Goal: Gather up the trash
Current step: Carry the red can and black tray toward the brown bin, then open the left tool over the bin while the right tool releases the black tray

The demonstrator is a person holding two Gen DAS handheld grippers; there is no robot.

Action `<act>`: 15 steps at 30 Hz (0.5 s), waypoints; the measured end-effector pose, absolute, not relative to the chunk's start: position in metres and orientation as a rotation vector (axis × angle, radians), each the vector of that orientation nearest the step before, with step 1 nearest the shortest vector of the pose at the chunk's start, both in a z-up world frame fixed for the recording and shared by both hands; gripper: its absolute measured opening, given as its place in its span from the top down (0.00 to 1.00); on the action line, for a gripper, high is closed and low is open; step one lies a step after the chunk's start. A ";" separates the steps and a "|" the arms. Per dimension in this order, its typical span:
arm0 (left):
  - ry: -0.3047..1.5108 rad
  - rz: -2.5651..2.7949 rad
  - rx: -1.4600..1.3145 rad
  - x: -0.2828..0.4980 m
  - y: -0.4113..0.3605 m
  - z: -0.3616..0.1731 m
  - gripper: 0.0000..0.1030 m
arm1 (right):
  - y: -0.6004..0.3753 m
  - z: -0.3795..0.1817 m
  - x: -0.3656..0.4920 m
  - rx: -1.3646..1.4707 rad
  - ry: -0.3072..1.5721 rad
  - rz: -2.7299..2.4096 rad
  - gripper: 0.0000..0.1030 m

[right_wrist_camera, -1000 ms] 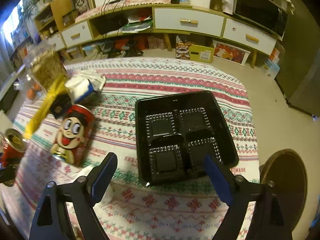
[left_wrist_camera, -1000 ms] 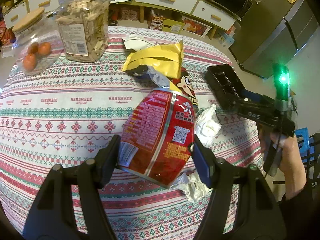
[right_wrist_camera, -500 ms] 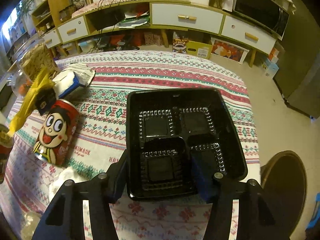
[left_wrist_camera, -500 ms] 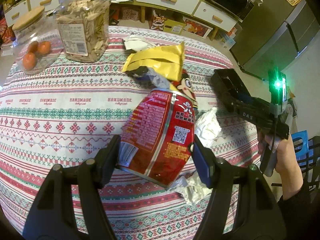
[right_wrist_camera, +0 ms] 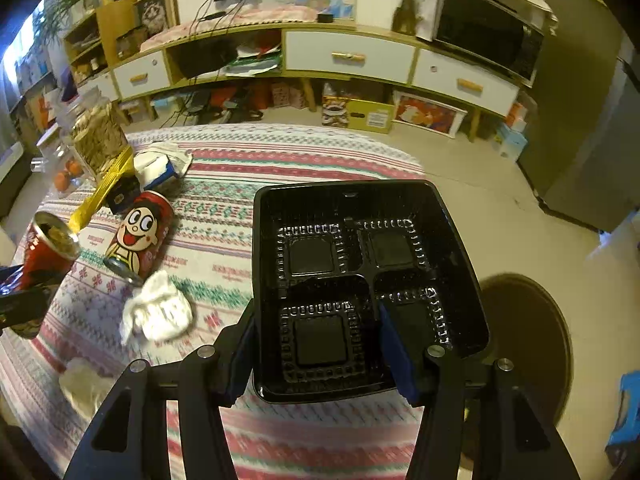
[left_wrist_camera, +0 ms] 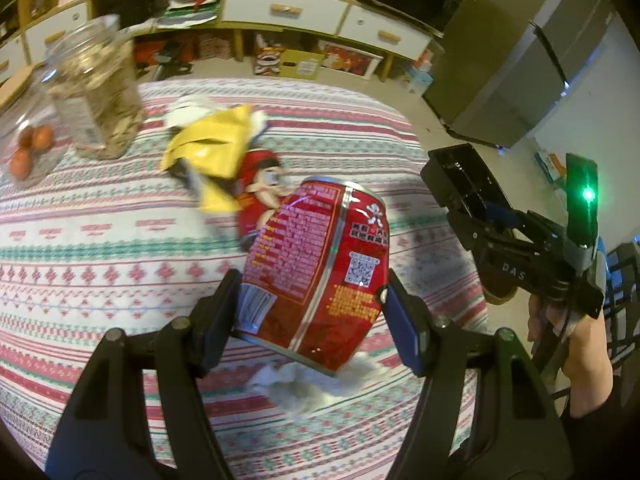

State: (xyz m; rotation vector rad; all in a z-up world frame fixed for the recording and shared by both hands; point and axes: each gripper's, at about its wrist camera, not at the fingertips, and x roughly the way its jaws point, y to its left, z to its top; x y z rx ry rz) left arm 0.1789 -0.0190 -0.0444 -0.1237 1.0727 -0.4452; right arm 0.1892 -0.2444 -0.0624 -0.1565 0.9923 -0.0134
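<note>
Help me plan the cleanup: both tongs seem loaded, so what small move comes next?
Probably carry both loads off the table to a bin, which isn't in view. The left tongs clamp the red can, and the right tongs grip the black tray, so neither can pick more.

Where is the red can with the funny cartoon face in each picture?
Left wrist view: the cartoon can lies mid-table, partly hidden behind the red can held in the left hand-held gripper.
Right wrist view: the cartoon can lies at left, beside the black tray.
Shared landmark: the yellow wrapper just beyond it.
</note>
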 end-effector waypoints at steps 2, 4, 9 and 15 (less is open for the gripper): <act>1.056 -0.458 -0.101 0.176 -0.032 -0.041 0.33 | -0.257 -0.058 0.178 -0.158 0.989 -0.033 0.44; 1.039 -0.465 -0.082 0.174 -0.044 -0.038 0.33 | -0.271 -0.054 0.168 -0.153 0.989 -0.053 0.44; 1.019 -0.490 -0.052 0.167 -0.076 -0.036 0.33 | -0.308 -0.050 0.147 -0.133 0.991 -0.099 0.44; 1.018 -0.535 0.006 0.157 -0.119 -0.043 0.33 | -0.363 -0.054 0.125 -0.091 1.014 -0.172 0.43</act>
